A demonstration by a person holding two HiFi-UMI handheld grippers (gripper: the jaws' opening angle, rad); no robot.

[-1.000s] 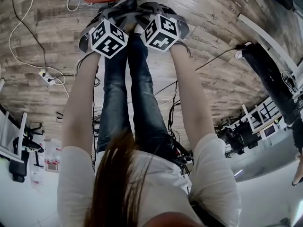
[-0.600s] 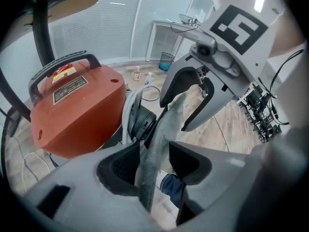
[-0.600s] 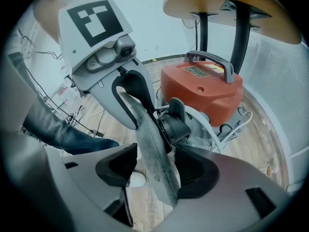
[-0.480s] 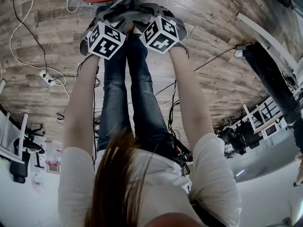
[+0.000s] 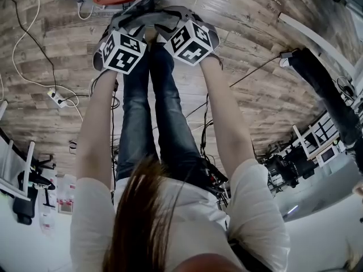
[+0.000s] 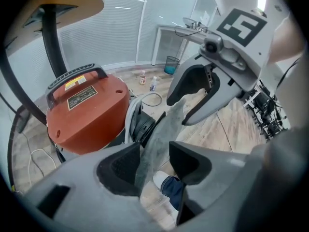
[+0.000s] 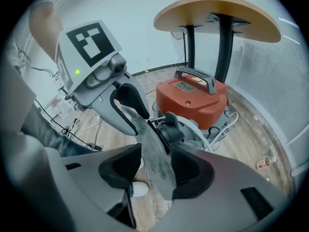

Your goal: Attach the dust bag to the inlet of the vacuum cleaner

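Jaws of two grippers (image 6: 154,151) (image 7: 155,153), just parted, straddle one dust bag (image 6: 166,124).

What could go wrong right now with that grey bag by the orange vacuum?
1. The left hand-held gripper has just opened and the right hand-held gripper has just closed slightly, yet neither pinches the dust bag between its jaws, so it may slip out.
2. The bag is close by the black inlet. I cannot tell whether it is seated, so it might come off.
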